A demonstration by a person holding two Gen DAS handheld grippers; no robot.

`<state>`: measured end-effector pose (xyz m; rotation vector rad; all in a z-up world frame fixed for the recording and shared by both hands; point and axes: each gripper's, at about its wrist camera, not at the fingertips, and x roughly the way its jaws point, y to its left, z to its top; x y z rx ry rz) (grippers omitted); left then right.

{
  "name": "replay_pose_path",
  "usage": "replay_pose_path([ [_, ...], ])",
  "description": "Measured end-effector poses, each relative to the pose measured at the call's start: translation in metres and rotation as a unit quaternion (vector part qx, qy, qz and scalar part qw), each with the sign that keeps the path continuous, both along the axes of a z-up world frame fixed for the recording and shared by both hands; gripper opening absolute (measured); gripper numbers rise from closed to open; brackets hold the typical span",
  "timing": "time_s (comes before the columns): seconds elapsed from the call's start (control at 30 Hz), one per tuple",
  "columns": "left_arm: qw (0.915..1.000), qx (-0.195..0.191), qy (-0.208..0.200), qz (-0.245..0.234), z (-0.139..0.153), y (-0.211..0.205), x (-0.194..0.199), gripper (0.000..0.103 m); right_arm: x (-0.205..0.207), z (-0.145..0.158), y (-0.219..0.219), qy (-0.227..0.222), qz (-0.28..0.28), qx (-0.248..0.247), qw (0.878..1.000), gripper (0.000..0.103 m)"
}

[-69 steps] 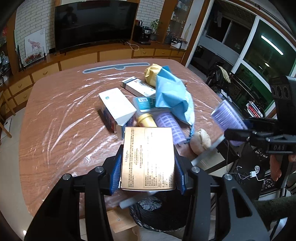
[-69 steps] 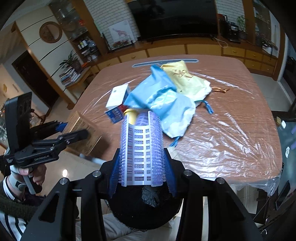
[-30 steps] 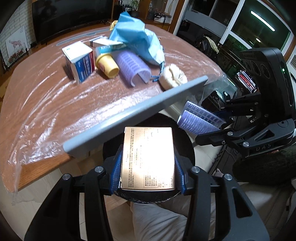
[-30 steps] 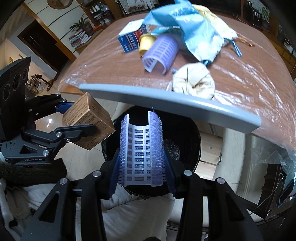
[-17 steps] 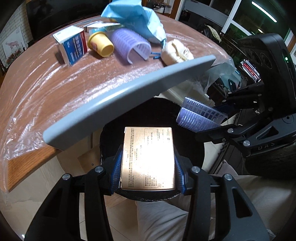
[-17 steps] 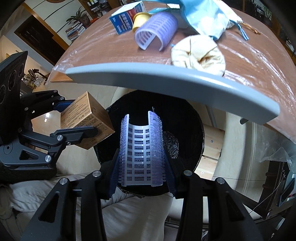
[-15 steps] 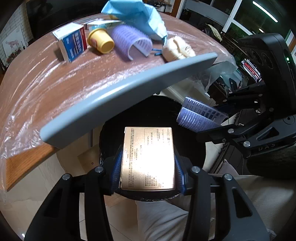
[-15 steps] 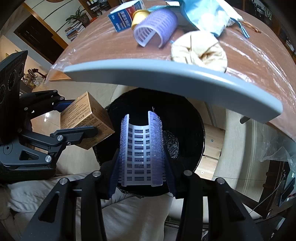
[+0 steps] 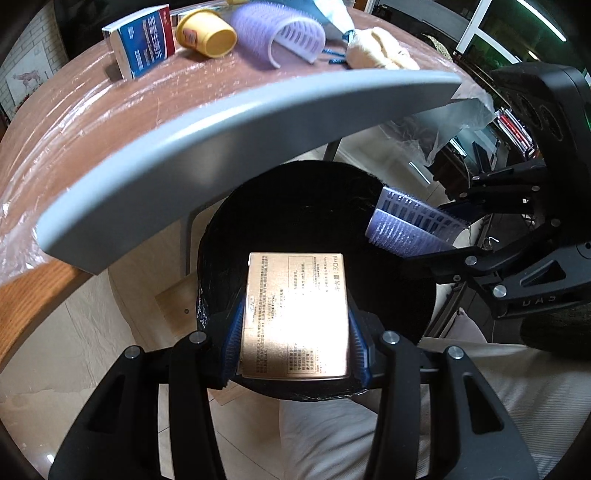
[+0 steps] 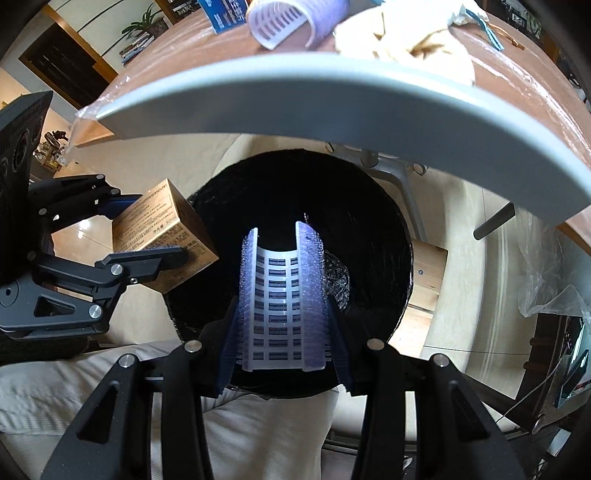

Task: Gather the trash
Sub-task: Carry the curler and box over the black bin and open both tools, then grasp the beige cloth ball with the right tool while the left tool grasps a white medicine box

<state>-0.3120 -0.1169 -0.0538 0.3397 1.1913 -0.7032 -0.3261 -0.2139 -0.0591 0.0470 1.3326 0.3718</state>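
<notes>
The table [image 9: 92, 122] carries a blue box [image 9: 142, 46], yellow cup [image 9: 205, 31] and a purple roller [image 9: 277, 31] at the far side. Below its near edge stands a black bin [image 10: 376, 221] with crumpled dark stuff inside. Left gripper [image 9: 293, 317] clamps a gold box [image 9: 293, 314] over the bin's near-left part; right gripper [image 10: 282, 317] clamps a curler [image 10: 282, 295] over its near rim.

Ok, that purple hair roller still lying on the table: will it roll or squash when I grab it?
The purple hair roller lies on its curved side, so a nudge would probably roll it. Its slit, slotted shell looks thin, so it likely flexes under the tongs. Its bristly surface should resist slipping.
</notes>
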Motion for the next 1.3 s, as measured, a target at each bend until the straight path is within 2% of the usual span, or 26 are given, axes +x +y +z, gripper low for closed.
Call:
replay_pose_path([
  [0.27,0.9998,0.019,-0.002,-0.001,-0.014,0.000,0.000,0.049,-0.002,-0.017,0.003,0.007,-0.002,-0.013,1.000,0.043],
  [0.57,0.9992,0.039,-0.013,-0.006,-0.025,-0.013,-0.003,0.049,0.001,-0.024,0.004,0.006,0.003,-0.029,1.000,0.043],
  [1.2,0.9982,0.058,-0.004,-0.015,-0.051,-0.025,0.006,0.049,0.004,-0.032,0.004,0.016,-0.005,-0.042,0.999,0.043],
  [1.23,0.9986,0.050,-0.001,-0.017,-0.050,-0.026,0.006,0.050,0.004,-0.031,0.004,0.013,-0.006,-0.041,0.999,0.045],
  [1.3,0.9991,0.037,0.008,-0.017,-0.049,-0.026,0.007,0.066,0.004,-0.027,0.004,0.008,-0.012,-0.038,0.999,0.063],
])
